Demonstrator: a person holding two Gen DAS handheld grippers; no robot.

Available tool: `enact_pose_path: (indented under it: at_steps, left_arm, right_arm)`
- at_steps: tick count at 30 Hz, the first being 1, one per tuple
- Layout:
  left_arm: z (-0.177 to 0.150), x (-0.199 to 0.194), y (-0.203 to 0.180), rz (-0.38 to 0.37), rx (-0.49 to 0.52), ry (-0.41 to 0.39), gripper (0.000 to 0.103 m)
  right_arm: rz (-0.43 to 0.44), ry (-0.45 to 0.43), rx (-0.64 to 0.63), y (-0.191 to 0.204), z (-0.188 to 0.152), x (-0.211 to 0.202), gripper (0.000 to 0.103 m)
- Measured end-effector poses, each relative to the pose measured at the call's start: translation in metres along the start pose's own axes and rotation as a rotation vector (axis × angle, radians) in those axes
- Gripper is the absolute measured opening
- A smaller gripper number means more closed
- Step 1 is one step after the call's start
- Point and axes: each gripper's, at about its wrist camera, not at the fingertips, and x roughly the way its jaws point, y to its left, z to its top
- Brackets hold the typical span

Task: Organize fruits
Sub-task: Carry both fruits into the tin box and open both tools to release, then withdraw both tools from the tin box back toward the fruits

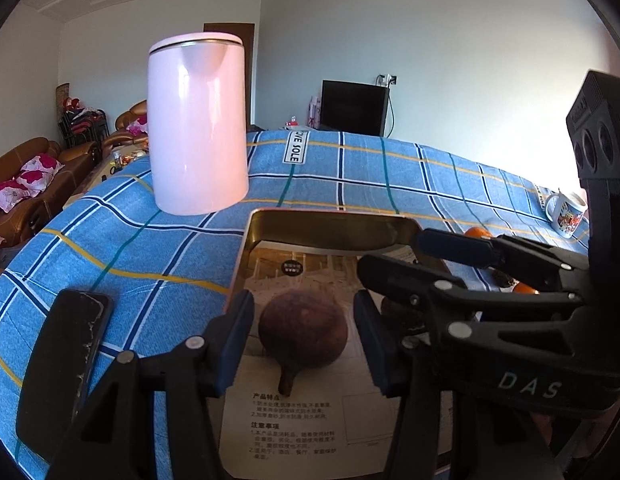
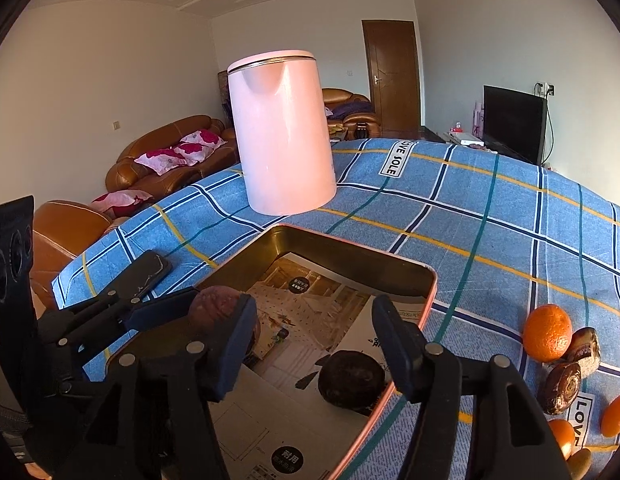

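Observation:
A gold metal tray (image 1: 330, 224) (image 2: 350, 254) lined with a printed paper lies on the blue plaid cloth. A brown round fruit with a stem (image 1: 302, 330) lies in it between the fingers of my open left gripper (image 1: 303, 342); it also shows in the right wrist view (image 2: 217, 304). A second dark brown fruit (image 2: 352, 380) lies in the tray between the fingers of my open right gripper (image 2: 314, 348), which also shows in the left wrist view (image 1: 406, 256). Oranges (image 2: 547, 332) and several brown fruits (image 2: 562, 386) lie on the cloth to the right of the tray.
A pink kettle (image 1: 197, 124) (image 2: 283, 132) stands behind the tray. A black phone (image 1: 63, 368) (image 2: 143, 274) lies left of the tray. A printed mug (image 1: 568, 214) stands at the far right. Sofas stand beyond the table's left edge.

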Motion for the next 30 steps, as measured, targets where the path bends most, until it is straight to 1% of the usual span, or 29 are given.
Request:
enact_pose_path:
  at_steps: [1, 2, 3, 4, 5, 7, 8, 10, 12, 14, 16, 19, 20, 23, 24, 25, 26, 28, 30]
  left_arm:
    - [0.000, -0.002, -0.001, 0.005, 0.002, -0.010, 0.058]
    - [0.001, -0.005, -0.002, 0.013, 0.004, -0.018, 0.067]
    - [0.002, -0.008, -0.003, 0.020, 0.006, -0.028, 0.073]
    - [0.002, -0.012, -0.004, 0.021, 0.007, -0.041, 0.081]
    - [0.002, -0.015, -0.006, 0.016, 0.007, -0.052, 0.086]
    - [0.002, -0.022, -0.011, 0.008, 0.012, -0.068, 0.089]
    - [0.002, -0.025, -0.016, 0.000, 0.024, -0.074, 0.092]
    - [0.001, -0.031, -0.028, -0.007, 0.044, -0.088, 0.093]
    - [0.000, -0.034, -0.043, -0.033, 0.067, -0.092, 0.093]
    - [0.000, -0.036, -0.057, -0.055, 0.078, -0.095, 0.093]
    - [-0.001, -0.037, -0.074, -0.089, 0.090, -0.091, 0.093]
    - [-0.004, -0.033, -0.101, -0.129, 0.117, -0.073, 0.093]
    - [-0.006, -0.031, -0.111, -0.141, 0.129, -0.065, 0.093]
    - [-0.010, -0.025, -0.137, -0.170, 0.169, -0.041, 0.093]
    - [-0.011, -0.024, -0.144, -0.177, 0.180, -0.035, 0.093]
    - [-0.012, -0.022, -0.150, -0.185, 0.189, -0.029, 0.093]
    - [-0.013, -0.020, -0.156, -0.189, 0.196, -0.023, 0.093]
    - [-0.014, -0.016, -0.165, -0.194, 0.206, -0.009, 0.093]
    - [-0.015, -0.013, -0.172, -0.206, 0.208, 0.005, 0.093]
  right_arm:
    - [0.002, -0.005, 0.003, 0.000, 0.000, -0.002, 0.062]
    - [0.001, -0.013, 0.006, 0.000, 0.000, -0.004, 0.064]
    - [-0.008, -0.023, 0.009, -0.001, 0.000, -0.008, 0.066]
    - [-0.020, -0.036, 0.011, -0.002, 0.000, -0.013, 0.071]
    - [-0.023, -0.050, 0.012, -0.004, -0.001, -0.020, 0.073]
    - [-0.022, -0.070, 0.009, -0.010, -0.004, -0.035, 0.074]
    - [-0.035, -0.079, 0.007, -0.014, -0.006, -0.043, 0.075]
    - [-0.069, -0.105, 0.009, -0.025, -0.013, -0.064, 0.078]
    - [-0.117, -0.121, 0.015, -0.039, -0.022, -0.086, 0.080]
    - [-0.187, -0.144, 0.031, -0.056, -0.033, -0.113, 0.080]
    - [-0.283, -0.155, 0.064, -0.076, -0.048, -0.135, 0.081]
    - [-0.406, -0.130, 0.138, -0.110, -0.072, -0.158, 0.081]
    - [-0.430, -0.121, 0.173, -0.121, -0.079, -0.163, 0.081]
    - [-0.454, -0.086, 0.264, -0.150, -0.095, -0.168, 0.079]
    - [-0.451, -0.072, 0.279, -0.156, -0.097, -0.166, 0.075]
    - [-0.442, -0.058, 0.289, -0.159, -0.099, -0.164, 0.068]
    - [-0.435, -0.045, 0.292, -0.159, -0.101, -0.162, 0.060]
    - [-0.420, -0.023, 0.297, -0.161, -0.101, -0.155, 0.051]
    - [-0.394, 0.006, 0.311, -0.166, -0.105, -0.150, 0.051]
